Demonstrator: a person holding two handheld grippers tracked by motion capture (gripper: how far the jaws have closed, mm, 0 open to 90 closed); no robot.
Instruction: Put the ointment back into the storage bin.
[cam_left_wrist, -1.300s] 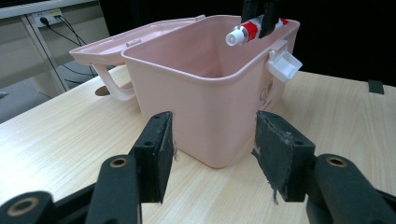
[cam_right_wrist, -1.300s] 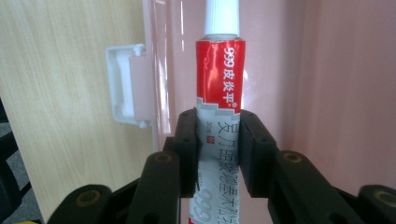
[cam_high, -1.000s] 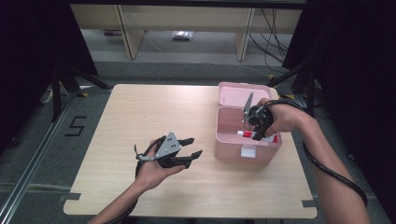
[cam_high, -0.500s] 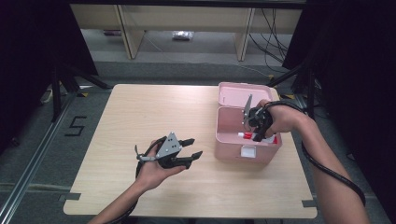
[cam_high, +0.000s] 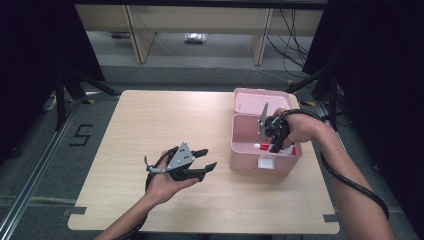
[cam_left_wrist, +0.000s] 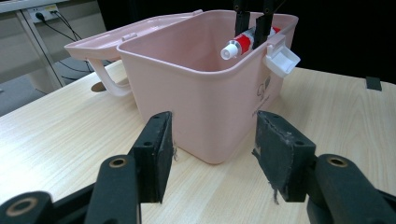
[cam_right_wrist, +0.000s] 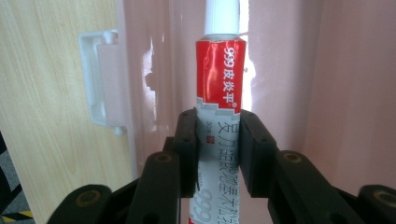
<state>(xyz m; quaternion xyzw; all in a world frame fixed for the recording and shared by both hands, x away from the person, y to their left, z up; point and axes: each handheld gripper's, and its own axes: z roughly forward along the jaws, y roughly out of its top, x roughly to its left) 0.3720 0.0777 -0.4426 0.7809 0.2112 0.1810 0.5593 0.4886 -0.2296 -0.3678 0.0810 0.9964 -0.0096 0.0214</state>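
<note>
1. Your right gripper (cam_high: 274, 145) is clamped on a red-and-white tube (cam_right_wrist: 219, 88); in the right gripper view its two black jaws press flat against the tube's sides, just below the glossy red band printed with white characters.

2. Held inside the open pink box (cam_high: 250, 162), the tube lies just within the front wall; the left gripper view shows its ribbed white cap (cam_left_wrist: 229, 50) poking out level with the rim.

3. Smooth, shiny plastic makes up the box, a rounded rectangle with thin walls that catch the light; its lid (cam_high: 260, 97) is swung back behind it, with a curved pink handle (cam_left_wrist: 106, 79) at the side.

4. On the front wall hangs a white latch (cam_high: 265, 163), a small squared flap, unfastened and tilted outward.

5. Your left gripper (cam_high: 206, 160) sits on the table in front of the box, apart from it, its jaws spread wide and gripping nothing; the left gripper view shows their matte black pads, scuffed and frayed at the edges.

6. Atop that gripper sits a grey three-cornered plate (cam_high: 181, 156), flat and metallic, and your left hand (cam_high: 162, 182) cups the body from below.

7. Pale wood-grain laminate covers the rectangular table (cam_high: 150, 120), its surface matte; dark tape tabs mark its near edge.
</note>
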